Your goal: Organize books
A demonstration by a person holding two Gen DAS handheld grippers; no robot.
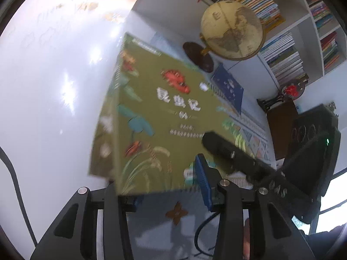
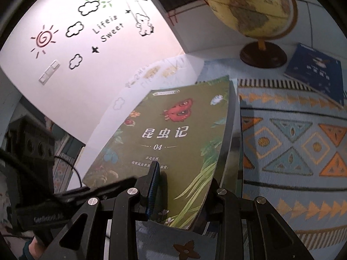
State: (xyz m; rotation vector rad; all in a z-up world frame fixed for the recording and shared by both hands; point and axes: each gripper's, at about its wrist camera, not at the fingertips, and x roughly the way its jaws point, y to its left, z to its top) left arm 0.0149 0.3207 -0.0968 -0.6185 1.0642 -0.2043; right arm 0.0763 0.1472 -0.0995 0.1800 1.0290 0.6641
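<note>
A green book (image 1: 151,108) (image 2: 173,134) with a red insect and white characters on its cover is held tilted above the patterned mat (image 2: 292,143). At least one more book's edge (image 2: 233,140) shows under it. My right gripper (image 2: 184,177) is shut on this stack, its blue pad pressed on the cover and the other finger hidden beneath. One of its fingers (image 1: 227,151) lies across the cover in the left wrist view. My left gripper (image 1: 158,179) straddles the book's lower corner, with its blue pad standing a little off the cover.
A globe (image 1: 232,30) (image 2: 249,6) on a dark base stands behind the mat. A dark blue book (image 1: 229,88) (image 2: 314,71) lies beside it. Filled bookshelves (image 1: 282,58) rise at the back right. The glossy white tabletop (image 1: 54,86) (image 2: 151,73) spreads to the left under a decorated wall.
</note>
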